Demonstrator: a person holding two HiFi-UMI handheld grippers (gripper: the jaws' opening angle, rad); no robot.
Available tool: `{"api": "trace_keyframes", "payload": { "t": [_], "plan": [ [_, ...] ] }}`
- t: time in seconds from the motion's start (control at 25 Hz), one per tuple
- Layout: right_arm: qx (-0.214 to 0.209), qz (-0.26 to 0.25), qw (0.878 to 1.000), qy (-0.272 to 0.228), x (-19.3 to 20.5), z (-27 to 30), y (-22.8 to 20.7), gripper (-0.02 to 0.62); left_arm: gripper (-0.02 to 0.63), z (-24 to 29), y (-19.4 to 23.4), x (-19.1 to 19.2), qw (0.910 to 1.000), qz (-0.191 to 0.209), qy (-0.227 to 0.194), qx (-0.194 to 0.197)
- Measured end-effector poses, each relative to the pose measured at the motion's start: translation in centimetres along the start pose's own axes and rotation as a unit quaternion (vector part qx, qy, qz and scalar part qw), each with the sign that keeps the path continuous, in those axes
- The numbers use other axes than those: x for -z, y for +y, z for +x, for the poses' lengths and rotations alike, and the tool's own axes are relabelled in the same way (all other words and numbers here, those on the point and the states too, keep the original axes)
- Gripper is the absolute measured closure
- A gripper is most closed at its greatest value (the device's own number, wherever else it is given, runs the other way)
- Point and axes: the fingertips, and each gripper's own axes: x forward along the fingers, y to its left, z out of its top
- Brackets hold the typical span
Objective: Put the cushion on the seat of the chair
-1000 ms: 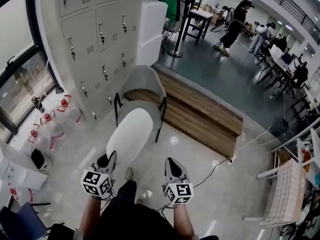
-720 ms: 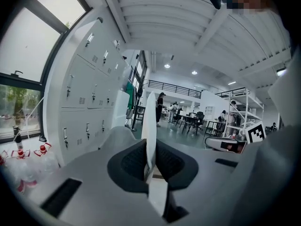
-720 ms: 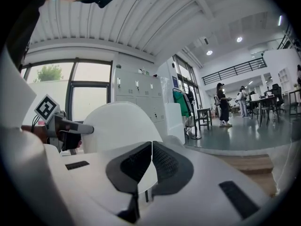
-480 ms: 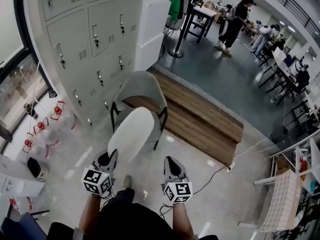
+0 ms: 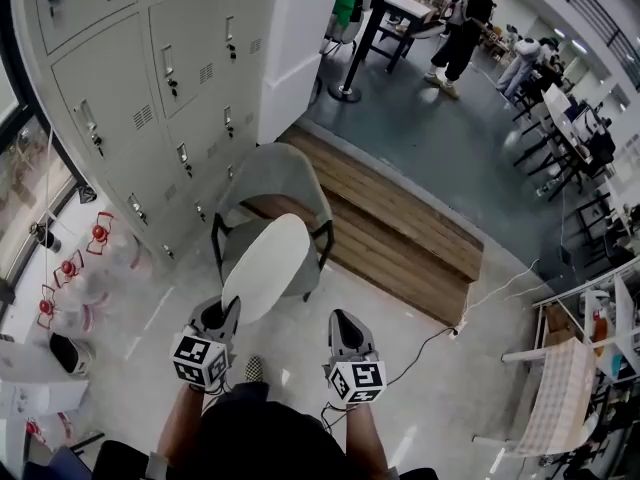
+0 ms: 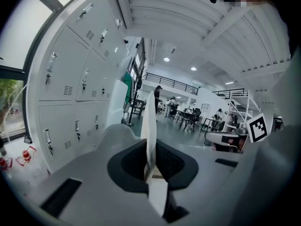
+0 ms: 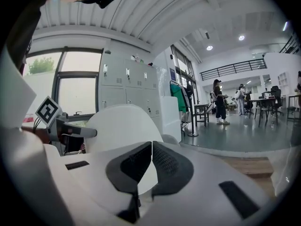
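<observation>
A white round cushion [image 5: 265, 266] hangs upright from my left gripper [image 5: 215, 315], which is shut on its near rim. In the left gripper view the cushion [image 6: 150, 119] stands edge-on between the pads. A grey shell chair [image 5: 275, 175] with black legs stands just ahead, facing me, and the cushion covers most of its seat from above. My right gripper [image 5: 343, 325] is shut with nothing in it, level with the left one and apart from the cushion. The right gripper view shows its closed jaws [image 7: 151, 158] with the cushion's flat face [image 7: 120, 125] to the left.
Grey lockers [image 5: 150, 88] line the wall on the left. A wooden step [image 5: 400, 228] runs behind the chair. A white cable [image 5: 470, 310] lies on the floor at right. Red-capped bottles [image 5: 70, 268] stand at left, a cloth-covered table [image 5: 570, 388] at right, people [image 5: 465, 18] far off.
I have walked forward: the chair, lockers and step have come nearer. The cushion, still in the left gripper, now overlaps the chair's seat. Both grippers keep their places in view.
</observation>
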Motion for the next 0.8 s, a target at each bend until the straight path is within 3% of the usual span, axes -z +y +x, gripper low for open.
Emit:
{"api": "trace_keyframes", "payload": {
  "t": [0.48,0.8],
  "plan": [
    [0.029,0.013,0.999,0.032,1.2,6.3,-2.2,0.565,0.565,7.5,4.3,0.5,0.9991,-0.007,0.031,0.028],
    [0.019,0.019,0.999,0.046,2.4,11.2,-5.4,0.565,0.565,13.1,5.7,2.4,0.9983,-0.032,0.042,0.027]
  ]
}}
